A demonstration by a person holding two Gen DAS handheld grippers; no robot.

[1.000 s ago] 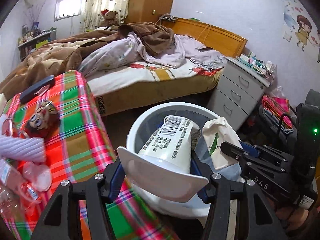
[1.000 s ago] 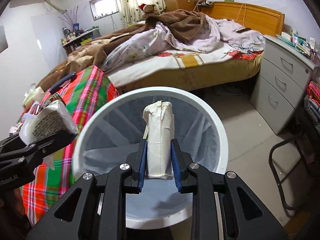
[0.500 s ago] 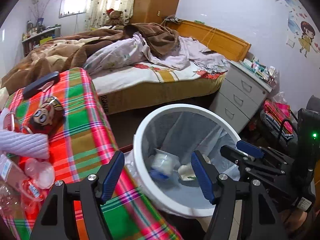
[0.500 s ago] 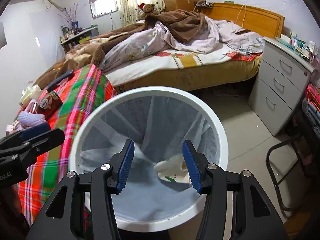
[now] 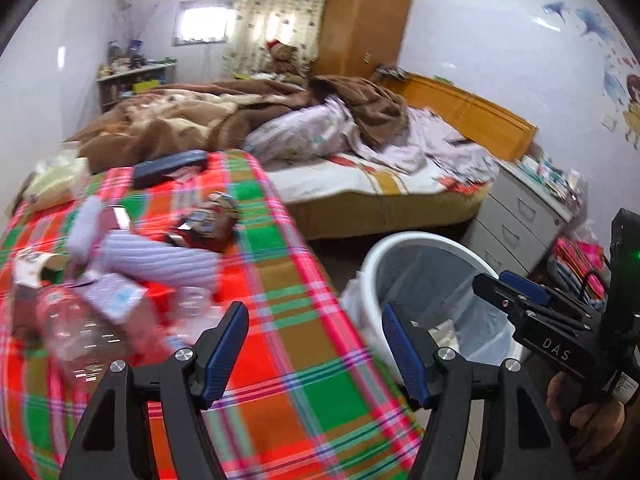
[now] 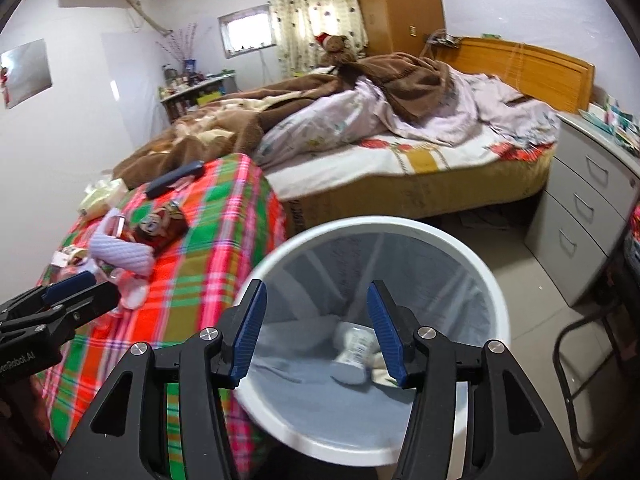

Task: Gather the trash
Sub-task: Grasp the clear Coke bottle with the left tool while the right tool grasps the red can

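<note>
A white trash bin (image 6: 492,280) with a grey liner stands on the floor beside a table with a plaid cloth (image 5: 304,392). A white cup (image 6: 352,354) and a crumpled white wrapper (image 6: 382,374) lie at its bottom. My right gripper (image 6: 314,328) is open and empty above the bin. My left gripper (image 5: 316,350) is open and empty over the table's right edge, left of the bin (image 5: 376,256). Clear plastic bottles (image 5: 76,320), a lilac knitted cloth (image 5: 160,260) and a red printed can (image 5: 208,228) lie on the table. The right gripper shows in the left wrist view (image 5: 516,292).
An unmade bed (image 6: 360,140) lies behind the table and bin. A grey drawer unit (image 6: 580,216) stands at the right. A dark chair frame (image 6: 580,344) is right of the bin. A dark remote (image 5: 168,166) and tissue pack (image 5: 56,178) lie at the table's far end.
Both grippers opened and dropped the cup and the wrapper into the bin. The left gripper has since swung left over the table; the right stays above the bin.
</note>
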